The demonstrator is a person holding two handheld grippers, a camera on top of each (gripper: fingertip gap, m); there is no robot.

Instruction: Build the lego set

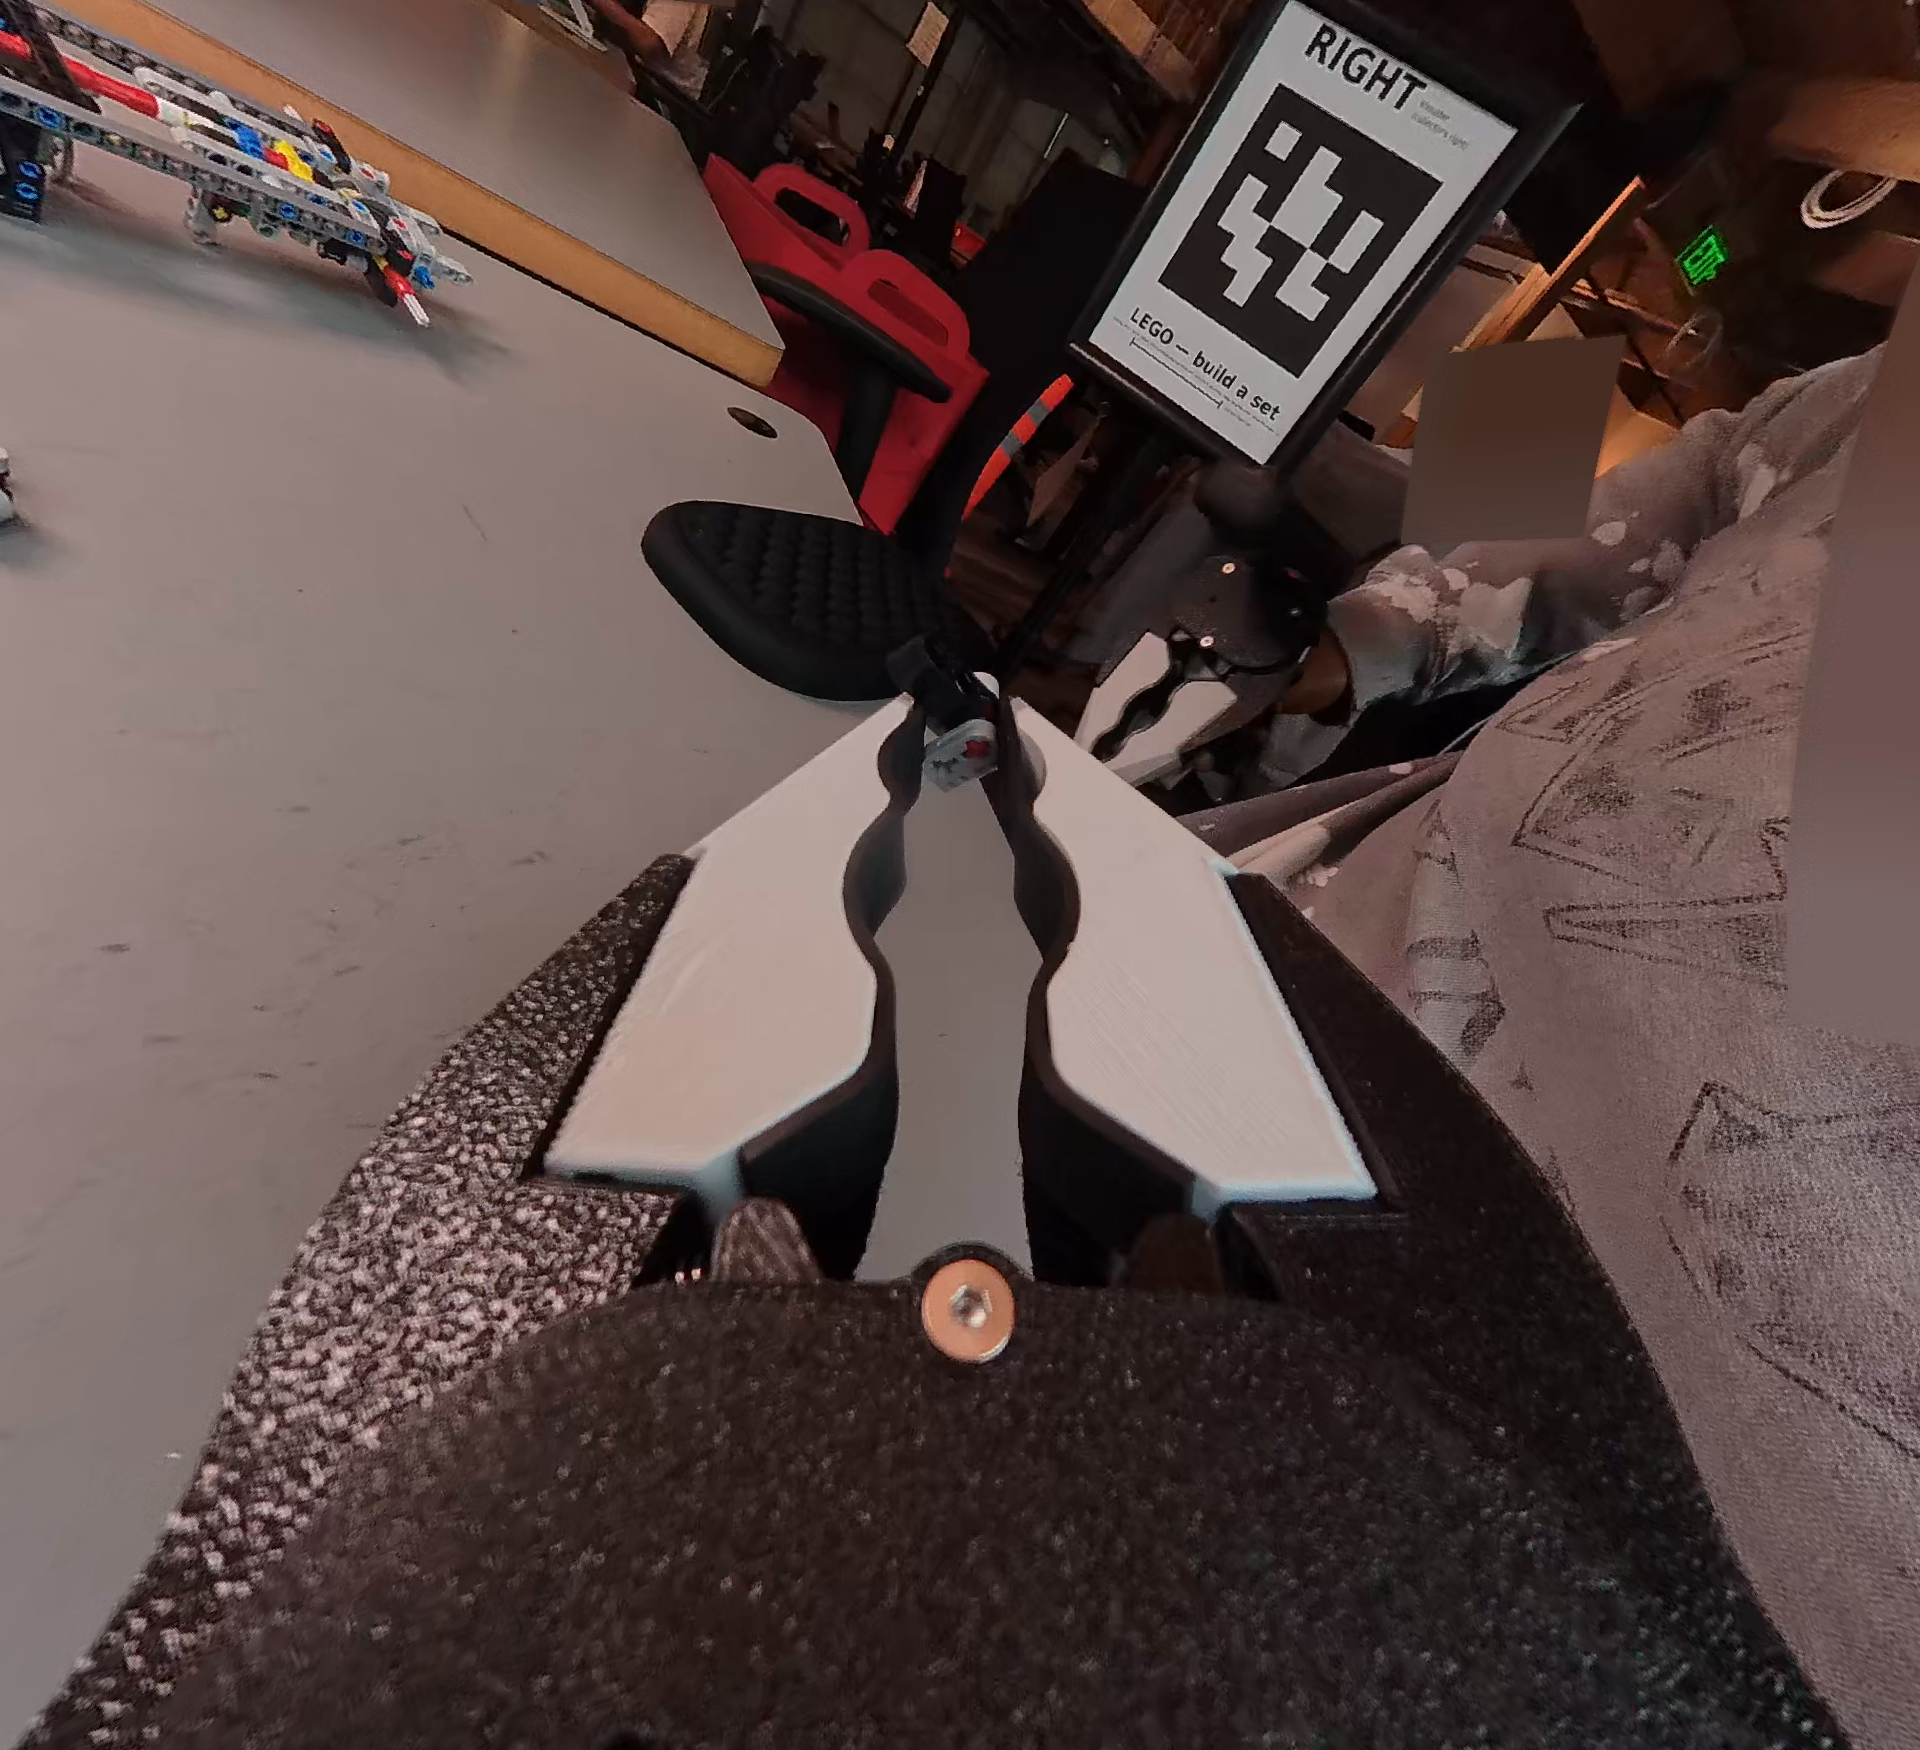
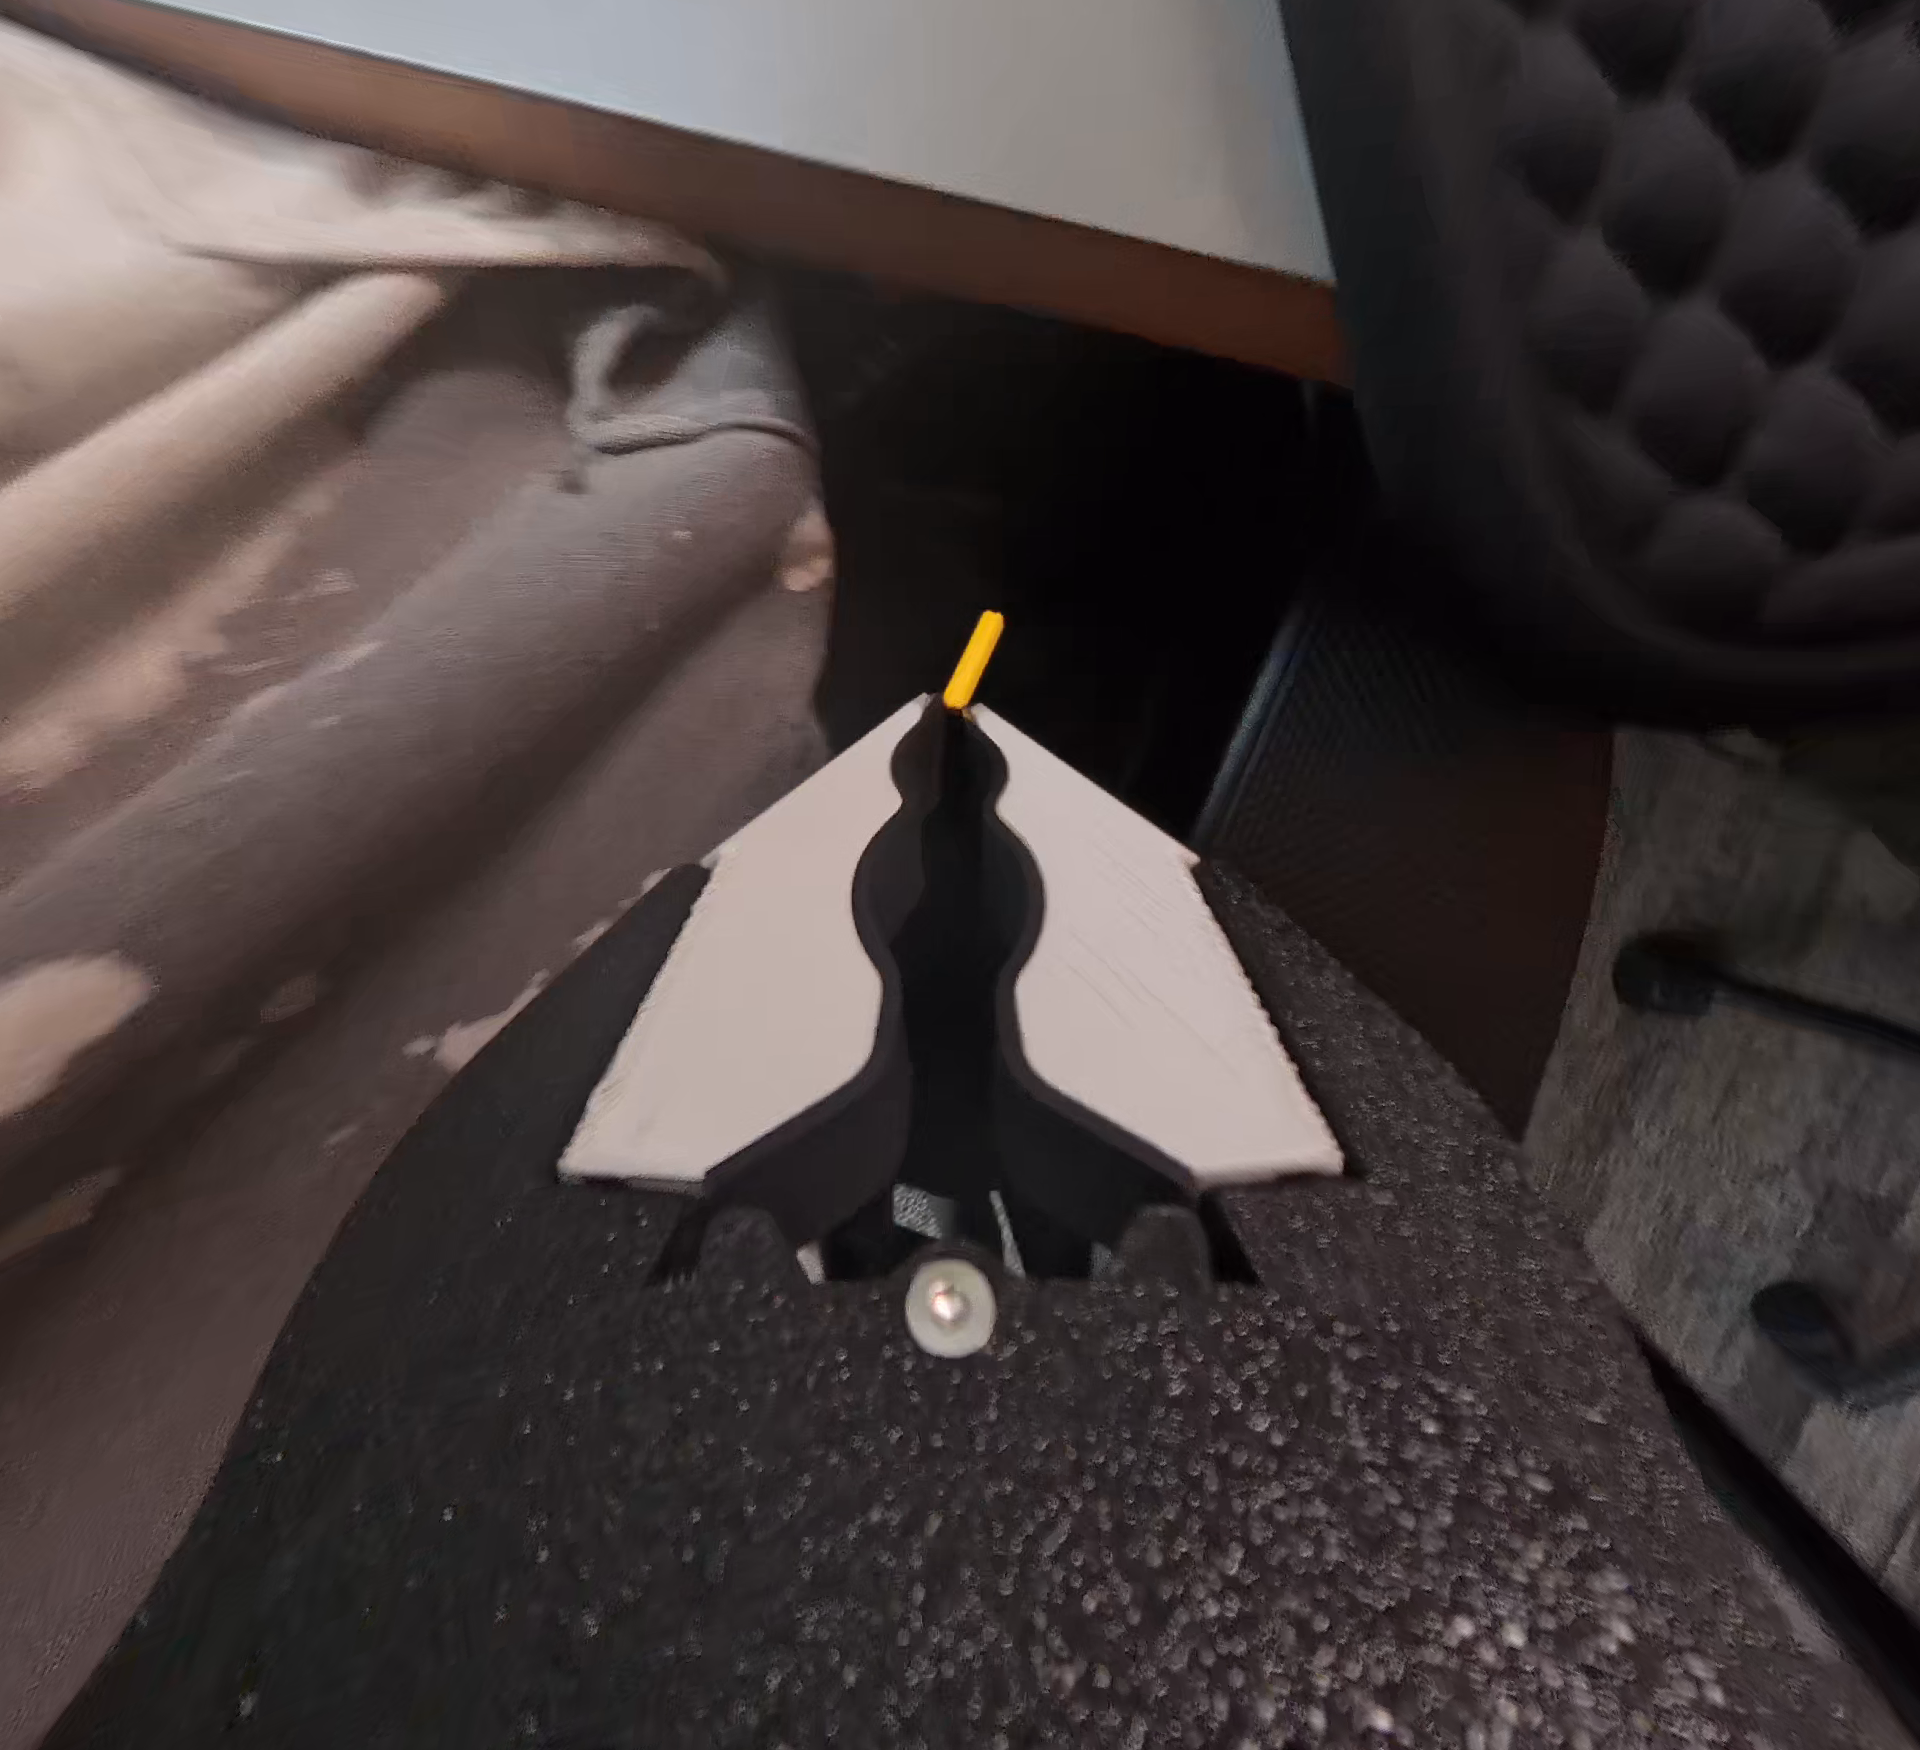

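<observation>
In the left wrist view, your left gripper was squeezed tight on a small grey lego piece with a red dot on it. The piece sat right at the tips of the two white fingers, and a bit of black lego stuck up from it. The gripper was over the near edge of the grey table. Far off to the left of the gripper, a long lego build lay flat on the table, made of grey beams with red, yellow, blue and black bits. Just past the fingertips was a black bumpy chair seat. Up and to the right stood a black-framed sign with a black and white pattern. Below the sign, you could see your right gripper, held by a hand in a patchy grey sleeve.

In the right wrist view, your right gripper was pinched shut on a thin yellow lego stick. The stick poked out straight ahead from the fingertips. The picture was blurry. The gripper was lower than the table edge, which ran across above it. To the left was grey cloth. To the upper right was the bumpy black chair seat. Grey carpet lay at the right.
</observation>
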